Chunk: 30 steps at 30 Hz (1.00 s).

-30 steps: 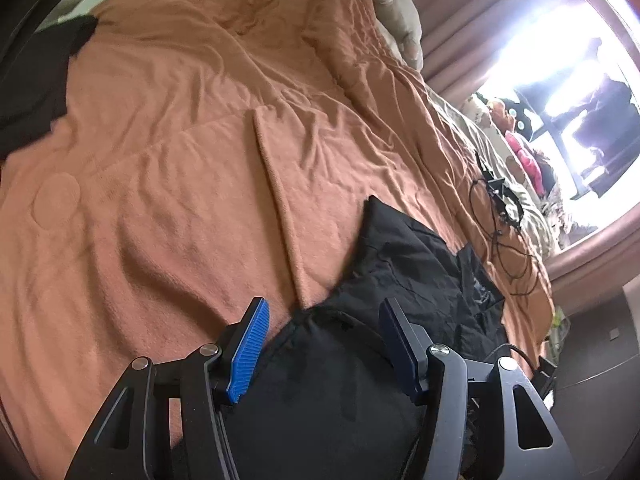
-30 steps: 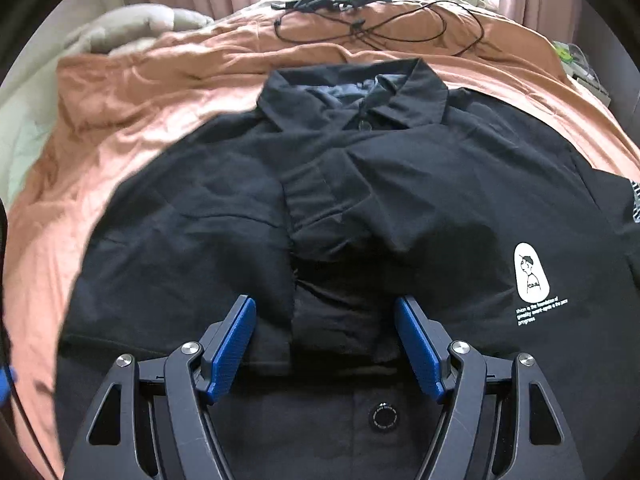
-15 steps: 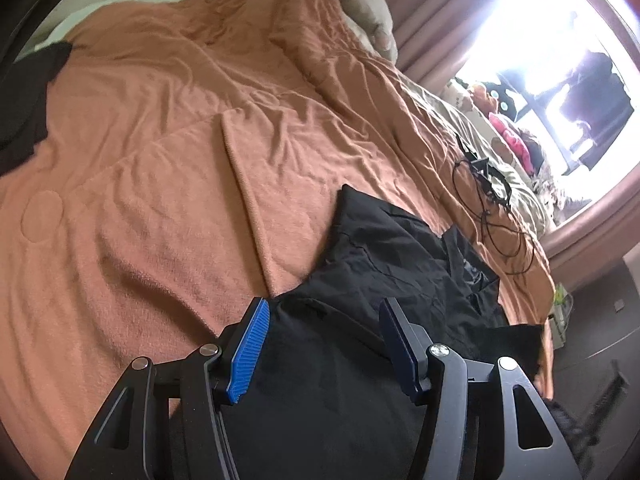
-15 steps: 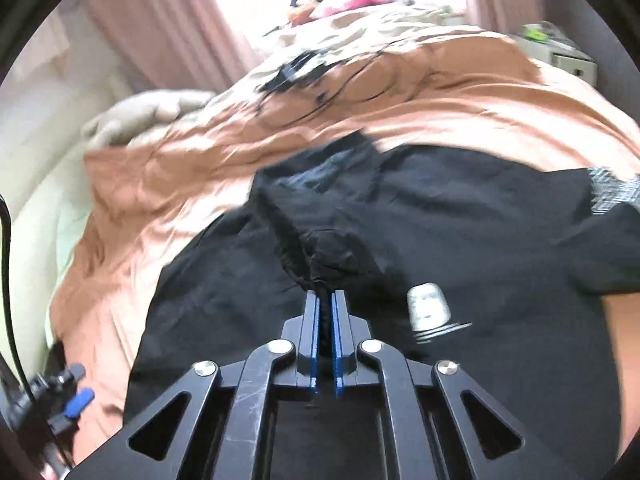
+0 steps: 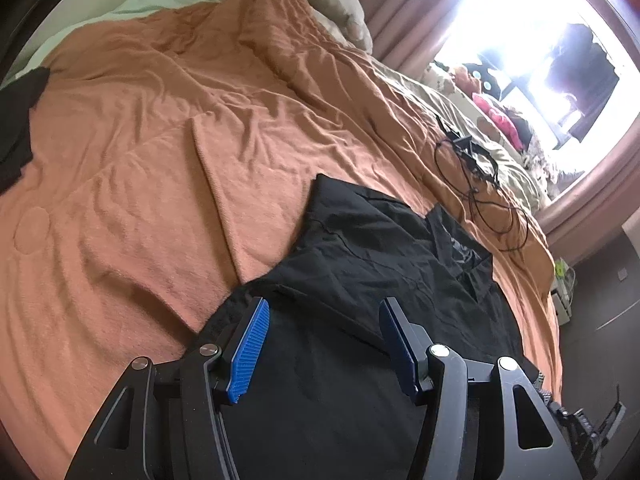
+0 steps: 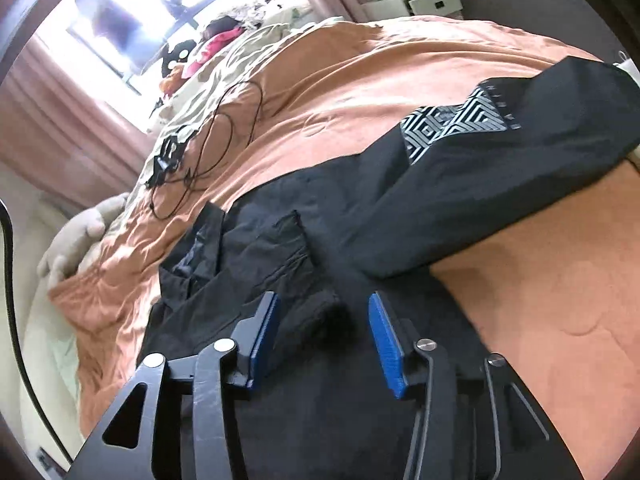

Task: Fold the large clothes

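Nearest the onlooker, the right hand-held gripper (image 6: 322, 334) hangs over the black shirt (image 6: 280, 280), its blue pads standing apart after having just been opening, with a bunched fold of dark cloth lying between them but pressed by neither. Beside it, over the shirt's other flank, the left hand-held gripper (image 5: 322, 346) also hovers with its pads apart and nothing clamped, only flat black fabric beneath.

Reckoned from the shirt's collar (image 6: 192, 248), the garment spreads toward both grippers, its body lying along the orange blanket (image 5: 140, 200) that covers the bed. One sleeve (image 6: 500, 168), marked with a grey geometric patch, runs out long and straight from the collar's right side, away across the blanket; its long axis slants up and away from the right hand-held gripper, which is plainly the nearer of the two to it. That sleeve looks like the part the next fold turns on, and the right hand seems best placed to reach it, while the left would steady the opposite flank.

Beyond the collar, a tangle of black cables (image 5: 476, 184) lies on the bedding, and farther still a bright window (image 5: 520, 40) glares behind pink curtains. Off past the shirt's left side, another dark garment (image 5: 16, 128) rests at the blanket's edge.
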{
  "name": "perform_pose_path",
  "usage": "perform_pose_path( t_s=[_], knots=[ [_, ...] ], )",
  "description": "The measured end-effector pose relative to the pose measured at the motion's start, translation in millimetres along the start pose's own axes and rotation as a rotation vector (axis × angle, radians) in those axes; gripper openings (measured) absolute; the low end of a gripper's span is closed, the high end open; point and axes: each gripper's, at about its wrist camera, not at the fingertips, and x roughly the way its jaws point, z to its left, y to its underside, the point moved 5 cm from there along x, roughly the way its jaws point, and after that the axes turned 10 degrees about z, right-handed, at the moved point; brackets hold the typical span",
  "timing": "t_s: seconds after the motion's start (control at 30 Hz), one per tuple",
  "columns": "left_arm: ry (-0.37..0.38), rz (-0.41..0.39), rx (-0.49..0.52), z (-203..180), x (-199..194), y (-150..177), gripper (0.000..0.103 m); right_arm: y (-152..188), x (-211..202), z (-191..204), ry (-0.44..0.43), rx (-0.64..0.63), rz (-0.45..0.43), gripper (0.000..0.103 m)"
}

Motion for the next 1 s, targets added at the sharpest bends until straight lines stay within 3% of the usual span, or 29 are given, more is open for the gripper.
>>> perform_pose_path(
  t_s=[0.17,0.33,0.43,0.57,1.0],
  knots=[
    [-0.013,-0.002,0.044,-15,-2,5,0.059,-4,-24,-13,-0.007,-0.007,-0.031,0.059],
    [-0.006,0.027,0.087,-32,3,14,0.062,-12,-48,-57,0.016,0.046,-0.063,0.065],
    [-0.009,0.039,0.119,-45,7,21,0.075,-15,-61,-87,0.032,0.078,-0.091,0.065],
    [-0.004,0.049,0.164,-60,11,32,0.082,-24,-71,-124,0.043,0.126,-0.117,0.065],
    [-0.061,0.072,0.187,-67,32,43,0.082,-63,-52,-201,0.035,0.229,-0.157,0.065]
  ],
)
